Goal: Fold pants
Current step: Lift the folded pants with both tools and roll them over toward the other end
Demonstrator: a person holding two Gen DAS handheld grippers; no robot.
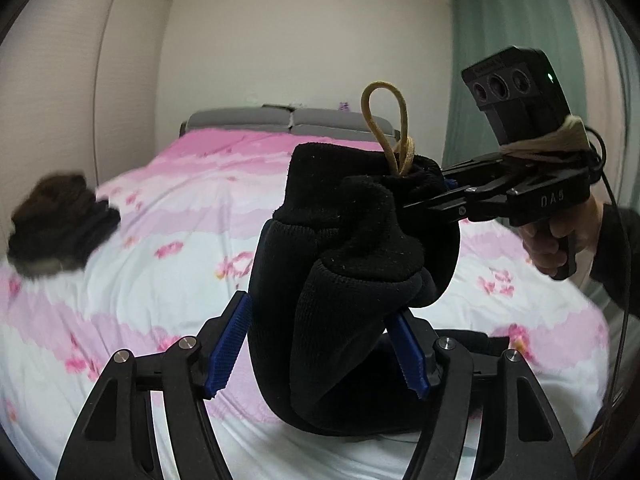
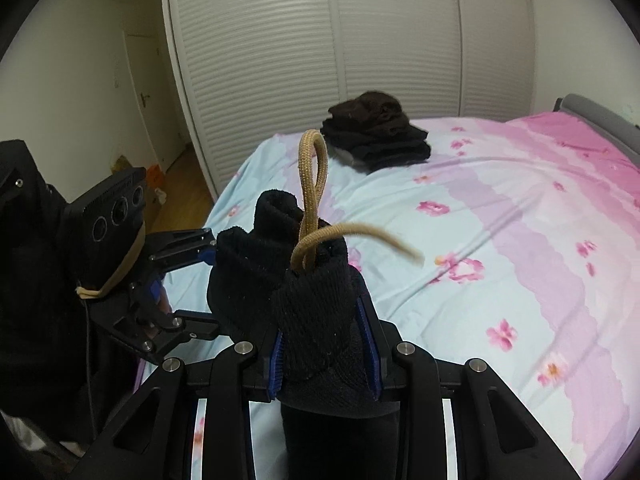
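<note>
Over pink flowery bed (image 2: pixel 500 208): black pants (image 1: pixel 344 280) bunched up, grasped by both left gripper (image 1: pixel 320 348) and right gripper (image 2: pixel 324 344) fingers.

Bed (image 2: pixel 500 240) w/ pink-blue floral sheet, grey headboard (image 1: pixel 288 118) at 12. White slatted wardrobe (image 2: pixel 320 48) behind; teal curtain (image 1: pixel 508 48) at 2, wood floor (image 2: pixel 180 196) at 9.

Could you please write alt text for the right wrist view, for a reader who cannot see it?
The right gripper clamps a bunched section of black pants above a floral pink bedspread, a tan drawstring looping up from the fabric. At left, the left gripper holds another part of the pants; a pile of dark folded clothes lies farther back.
</note>
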